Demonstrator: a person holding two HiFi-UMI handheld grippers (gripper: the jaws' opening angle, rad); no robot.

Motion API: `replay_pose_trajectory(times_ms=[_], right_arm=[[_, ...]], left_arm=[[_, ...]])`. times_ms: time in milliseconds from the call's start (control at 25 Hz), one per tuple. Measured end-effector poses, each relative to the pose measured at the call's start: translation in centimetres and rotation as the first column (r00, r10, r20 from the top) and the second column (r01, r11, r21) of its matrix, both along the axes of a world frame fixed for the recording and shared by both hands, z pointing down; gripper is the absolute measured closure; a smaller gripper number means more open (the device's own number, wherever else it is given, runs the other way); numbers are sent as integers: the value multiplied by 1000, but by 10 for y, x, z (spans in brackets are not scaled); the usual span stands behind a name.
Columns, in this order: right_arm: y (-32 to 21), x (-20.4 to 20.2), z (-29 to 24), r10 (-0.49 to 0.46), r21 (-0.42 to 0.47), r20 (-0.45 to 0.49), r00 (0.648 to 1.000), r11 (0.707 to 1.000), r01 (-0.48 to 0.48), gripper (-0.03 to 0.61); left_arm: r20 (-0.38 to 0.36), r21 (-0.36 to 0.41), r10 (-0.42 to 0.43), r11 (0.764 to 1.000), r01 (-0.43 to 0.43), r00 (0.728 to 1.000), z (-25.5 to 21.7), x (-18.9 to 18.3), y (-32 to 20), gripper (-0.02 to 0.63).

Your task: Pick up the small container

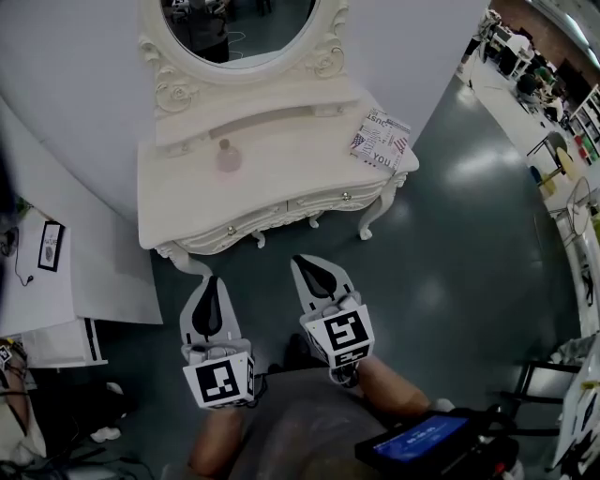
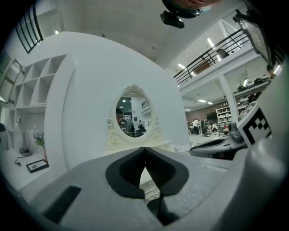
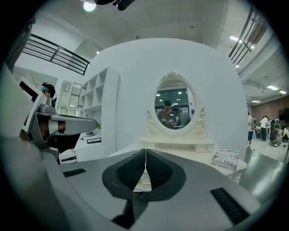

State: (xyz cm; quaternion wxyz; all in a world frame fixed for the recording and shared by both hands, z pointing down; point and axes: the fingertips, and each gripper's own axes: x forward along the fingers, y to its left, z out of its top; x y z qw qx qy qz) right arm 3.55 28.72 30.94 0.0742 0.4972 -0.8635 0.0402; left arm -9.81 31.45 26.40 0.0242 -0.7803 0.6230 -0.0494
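Note:
A small pale pink container [image 1: 229, 157] stands on the top of a cream dressing table [image 1: 309, 178], left of its middle. My left gripper [image 1: 210, 281] hangs over the floor in front of the table's left leg, jaws shut and empty. To its right my right gripper [image 1: 307, 262] hovers just before the table's front edge, also shut with nothing in it. In the left gripper view the left gripper [image 2: 144, 151] points at the oval mirror [image 2: 132, 110]. The right gripper [image 3: 145, 153] faces the dressing table [image 3: 180, 149] in the right gripper view. Neither gripper view shows the container.
A printed box [image 1: 381, 138] lies on the table's right corner. An oval mirror [image 1: 244, 28] rises behind the top. White shelves with a small framed picture [image 1: 49, 246] stand at the left. Dark green floor [image 1: 469, 234] spreads to the right; a curved white wall [image 1: 66, 84] stands behind.

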Motion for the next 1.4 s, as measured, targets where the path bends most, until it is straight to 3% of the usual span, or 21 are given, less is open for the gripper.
replay_pose_trajectory(times_ms=[400, 720, 1200, 1400], right_arm=[[-43, 13, 11, 0, -18, 6, 1000, 1000, 0, 565], [-98, -4, 31, 7, -62, -3, 1000, 998, -7, 565], [-216, -38, 29, 71, -48, -6, 997, 996, -71, 565], [-246, -42, 18, 115, -20, -6, 993, 993, -115, 565]], left_arm=[[19, -25, -4, 1000, 4, 1000, 4, 14, -37, 600], [4, -70, 0, 998, 0, 1000, 27, -5, -96, 600], [1, -88, 83, 993, -83, 997, 32, -34, -221, 600], [-5, -53, 134, 990, -134, 991, 21, -35, -256, 600]])
